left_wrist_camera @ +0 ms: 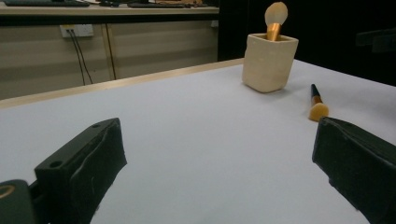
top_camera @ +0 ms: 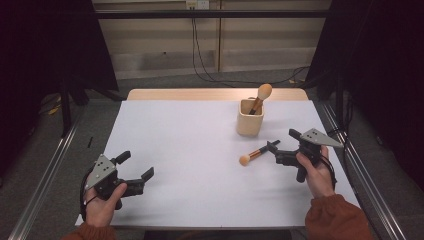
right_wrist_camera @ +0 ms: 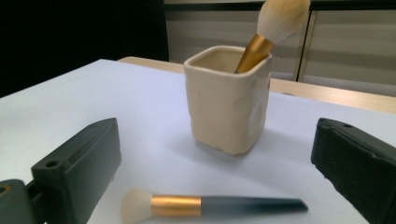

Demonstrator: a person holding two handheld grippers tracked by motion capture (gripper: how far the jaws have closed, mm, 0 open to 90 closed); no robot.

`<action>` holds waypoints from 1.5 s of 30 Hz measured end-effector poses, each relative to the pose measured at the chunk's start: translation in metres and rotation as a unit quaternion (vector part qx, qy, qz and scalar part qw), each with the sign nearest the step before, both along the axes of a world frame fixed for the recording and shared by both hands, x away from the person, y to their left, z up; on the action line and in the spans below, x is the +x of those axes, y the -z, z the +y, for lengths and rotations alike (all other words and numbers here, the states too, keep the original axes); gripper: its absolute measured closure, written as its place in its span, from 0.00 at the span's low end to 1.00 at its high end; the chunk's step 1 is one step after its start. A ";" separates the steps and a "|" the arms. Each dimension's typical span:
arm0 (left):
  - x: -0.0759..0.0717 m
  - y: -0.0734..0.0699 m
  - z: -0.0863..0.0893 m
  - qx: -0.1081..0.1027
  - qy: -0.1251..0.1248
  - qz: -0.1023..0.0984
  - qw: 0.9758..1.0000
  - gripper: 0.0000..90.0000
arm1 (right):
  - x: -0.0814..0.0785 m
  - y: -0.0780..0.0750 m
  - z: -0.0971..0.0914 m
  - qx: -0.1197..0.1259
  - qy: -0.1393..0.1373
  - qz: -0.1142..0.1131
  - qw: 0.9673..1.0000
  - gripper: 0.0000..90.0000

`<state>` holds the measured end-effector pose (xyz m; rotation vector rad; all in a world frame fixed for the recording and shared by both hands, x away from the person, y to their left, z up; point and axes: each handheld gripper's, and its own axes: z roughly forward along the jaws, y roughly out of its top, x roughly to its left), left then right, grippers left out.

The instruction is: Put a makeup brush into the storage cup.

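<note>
A cream square cup (top_camera: 249,120) stands on the white table top (top_camera: 190,150), right of centre, and holds one makeup brush (top_camera: 262,95) with its bristle head up. A second brush (top_camera: 257,154) with a black and gold handle lies flat on the table in front of the cup. My right gripper (top_camera: 284,141) is open just behind that brush's handle end. In the right gripper view the lying brush (right_wrist_camera: 205,205) sits low between the spread fingers (right_wrist_camera: 79,163), untouched, with the cup (right_wrist_camera: 228,107) behind it. My left gripper (top_camera: 135,166) is open and empty at the near left.
The table top's wooden far edge (top_camera: 215,94) borders grey floor. Metal rails (top_camera: 367,180) run along both sides, and dark curtains hang left and right. Cables (top_camera: 200,55) trail down the back wall. In the left gripper view the cup (left_wrist_camera: 269,63) and the lying brush (left_wrist_camera: 318,105) are far off to the right.
</note>
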<state>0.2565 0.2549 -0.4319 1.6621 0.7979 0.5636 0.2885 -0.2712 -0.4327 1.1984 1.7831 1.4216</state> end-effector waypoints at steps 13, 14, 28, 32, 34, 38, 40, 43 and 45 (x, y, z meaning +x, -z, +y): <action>-0.003 0.001 0.005 -0.004 -0.014 0.005 1.000 0.03 | -0.034 0.005 -0.008 0.006 0.002 -0.008 1.000 0.01; -0.004 0.001 0.006 -0.004 -0.014 0.007 1.000 0.03 | -0.035 0.005 -0.008 0.005 0.003 -0.007 1.000 0.01; -0.011 0.001 0.008 0.002 -0.016 0.011 1.000 0.03 | -0.070 0.013 -0.029 0.009 0.022 -0.011 1.000 0.01; -0.010 0.001 0.009 0.000 -0.019 0.011 1.000 0.02 | -0.079 0.017 -0.032 0.009 0.022 -0.006 1.000 0.01; -0.010 0.001 0.009 0.000 -0.019 0.010 1.000 0.03 | -0.080 0.018 -0.033 0.008 0.022 -0.007 1.000 0.01; -0.008 0.001 0.008 0.000 -0.016 0.011 1.000 0.02 | -0.079 0.017 -0.031 0.006 0.016 -0.010 1.000 0.01; -0.007 0.001 0.008 0.000 -0.017 0.011 1.000 0.03 | -0.079 0.017 -0.031 0.011 0.009 -0.006 1.000 0.01; -0.006 0.002 0.009 0.000 -0.017 0.013 1.000 0.03 | -0.078 0.017 -0.029 0.016 0.004 -0.005 1.000 0.01; -0.006 0.003 0.010 -0.002 -0.019 0.016 1.000 0.03 | -0.077 0.017 -0.029 0.015 0.004 -0.007 1.000 0.01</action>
